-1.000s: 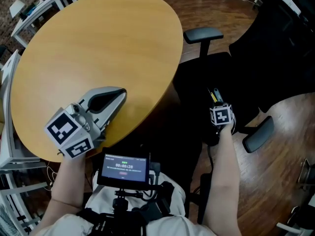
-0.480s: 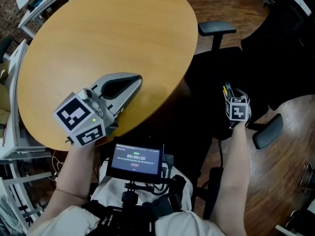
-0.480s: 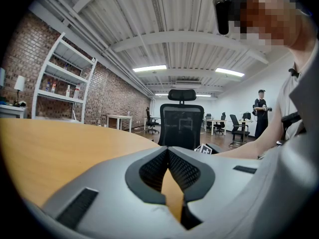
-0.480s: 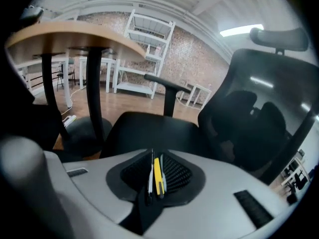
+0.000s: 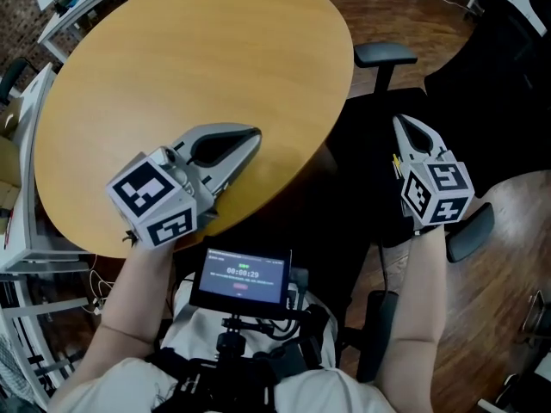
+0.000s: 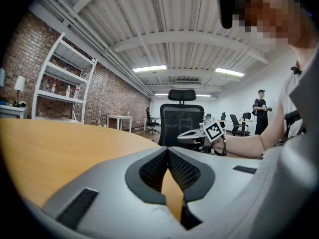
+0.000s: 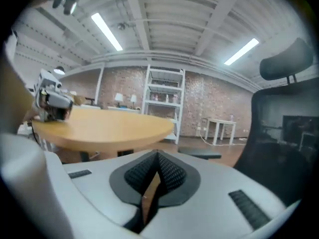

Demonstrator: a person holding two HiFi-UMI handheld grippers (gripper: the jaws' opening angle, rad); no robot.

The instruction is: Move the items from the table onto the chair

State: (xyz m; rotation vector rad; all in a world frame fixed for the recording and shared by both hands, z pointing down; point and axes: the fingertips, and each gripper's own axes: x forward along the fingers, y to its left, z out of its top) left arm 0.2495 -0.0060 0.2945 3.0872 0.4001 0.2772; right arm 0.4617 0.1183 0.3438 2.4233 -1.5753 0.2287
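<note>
Grey left tongs [image 5: 252,138] and right tongs [image 5: 401,122] carry white cubes [image 5: 157,200] with black square markers.

The round wooden table [image 5: 172,76] adjoins the black chair [image 5: 385,56]. A small yellow item [image 5: 396,165], mostly hidden, lies on the chair's seat.

Brick-walled workroom around a round pale-wood table [image 5: 189,67]

Beyond the table a red-brown brick wall [image 7: 199,98] is seen, with a white open shelving unit [image 7: 164,103] set against it. A black mesh-backed office chair [image 6: 180,116] is placed beside the table on dark wooden plank flooring [image 5: 516,205]. The ribbed ceiling above is lit by long strip lights [image 6: 149,68].
</note>
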